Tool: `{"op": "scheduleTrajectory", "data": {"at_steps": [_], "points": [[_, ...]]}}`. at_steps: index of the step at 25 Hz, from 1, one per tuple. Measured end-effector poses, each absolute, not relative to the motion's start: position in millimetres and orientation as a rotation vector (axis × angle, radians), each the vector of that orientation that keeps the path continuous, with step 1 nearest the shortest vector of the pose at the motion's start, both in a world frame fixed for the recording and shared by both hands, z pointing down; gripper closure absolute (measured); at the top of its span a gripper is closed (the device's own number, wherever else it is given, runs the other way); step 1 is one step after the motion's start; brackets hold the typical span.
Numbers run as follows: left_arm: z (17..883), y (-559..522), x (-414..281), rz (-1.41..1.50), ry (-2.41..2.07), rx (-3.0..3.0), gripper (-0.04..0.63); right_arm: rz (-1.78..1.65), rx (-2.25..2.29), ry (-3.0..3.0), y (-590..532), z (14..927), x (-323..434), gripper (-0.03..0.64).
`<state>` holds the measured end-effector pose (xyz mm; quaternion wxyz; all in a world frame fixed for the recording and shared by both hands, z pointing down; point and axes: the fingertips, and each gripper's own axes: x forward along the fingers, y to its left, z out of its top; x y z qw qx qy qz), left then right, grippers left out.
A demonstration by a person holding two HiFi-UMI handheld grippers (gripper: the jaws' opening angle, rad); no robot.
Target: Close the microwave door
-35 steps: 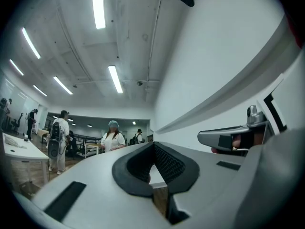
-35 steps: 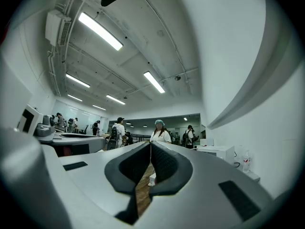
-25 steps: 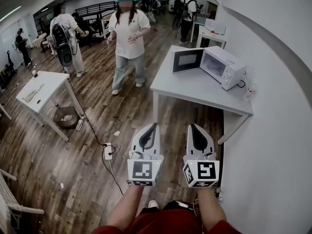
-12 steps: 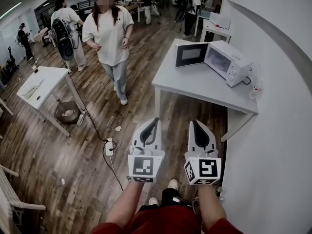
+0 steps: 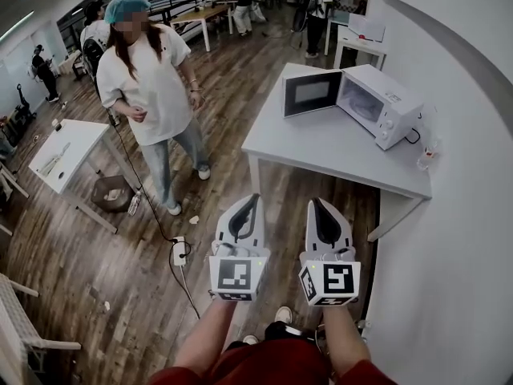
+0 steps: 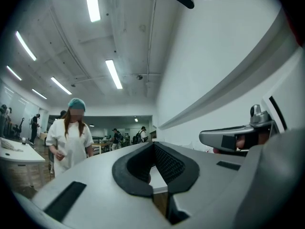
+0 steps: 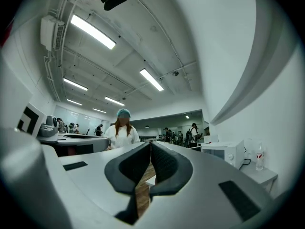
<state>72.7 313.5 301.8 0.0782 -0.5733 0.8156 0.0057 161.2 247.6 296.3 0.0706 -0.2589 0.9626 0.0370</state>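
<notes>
A white microwave [image 5: 383, 103] stands on a grey table [image 5: 321, 147] against the right wall, its door [image 5: 311, 93] swung open to the left. The microwave [image 7: 224, 152] also shows at the right of the right gripper view. My left gripper [image 5: 255, 200] and right gripper [image 5: 314, 204] are held side by side well short of the table, both pointing toward it. Each is shut with nothing between its pads. In the left gripper view the left gripper [image 6: 153, 144] has its tips together; the right gripper [image 7: 150, 144] looks the same in its own view.
A person in white with a teal cap [image 5: 152, 87] walks on the wooden floor left of the table. A smaller white table [image 5: 60, 155], a bin [image 5: 110, 192] and a floor socket with cable [image 5: 179, 251] lie to the left. A bottle [image 5: 425, 157] stands at the table's right edge.
Both grippers have come closer to the microwave table together. The person in white has walked from the far middle toward the near left.
</notes>
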Motion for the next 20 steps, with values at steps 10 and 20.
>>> {"op": "scheduleTrajectory", "data": {"at_steps": [10,20], "points": [[302,232,71,-0.007,2.468,-1.669,0.568,0.055,-0.742,2.901,161,305,158,0.594],[309,187,54,0.012,2.484,-1.665,0.568,0.046,-0.729,2.915,116,316,141,0.594]]}}
